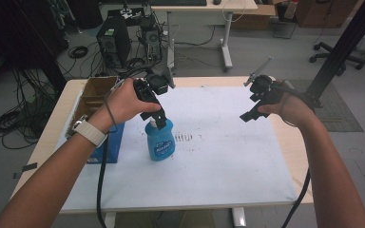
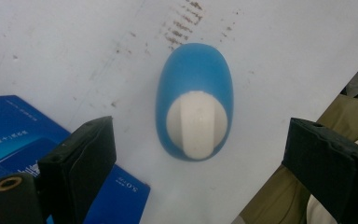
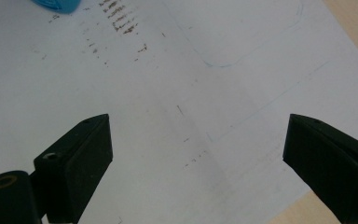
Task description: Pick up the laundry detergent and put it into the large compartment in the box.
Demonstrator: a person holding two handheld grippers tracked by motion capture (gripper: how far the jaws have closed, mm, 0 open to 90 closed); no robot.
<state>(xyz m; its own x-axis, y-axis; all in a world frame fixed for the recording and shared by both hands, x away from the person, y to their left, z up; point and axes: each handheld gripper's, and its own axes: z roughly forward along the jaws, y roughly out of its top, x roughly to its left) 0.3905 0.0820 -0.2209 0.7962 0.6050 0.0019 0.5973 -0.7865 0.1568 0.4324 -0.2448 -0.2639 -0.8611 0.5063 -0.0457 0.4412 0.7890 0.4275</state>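
A blue bottle (image 1: 160, 141) with a white cap stands upright on the white sheet (image 1: 218, 156), left of centre. My left gripper (image 1: 158, 118) hangs just above its cap. From the left gripper view I look straight down on the bottle (image 2: 195, 100), its white cap between my two wide-apart jaws; the left gripper (image 2: 198, 156) is open and not touching it. My right gripper (image 1: 253, 113) is held above the sheet's right part. It is open (image 3: 198, 156) over bare sheet (image 3: 177, 140), and a corner of the blue bottle (image 3: 58, 4) shows at the top left.
A blue box (image 1: 108, 142) lies at the sheet's left edge, close beside the bottle, also seen as the blue box (image 2: 14, 135). An open cardboard box (image 1: 92, 95) sits behind it. Brown smudges (image 1: 186, 137) mark the sheet. Beyond the table are a computer tower (image 1: 113, 40), cables and a desk.
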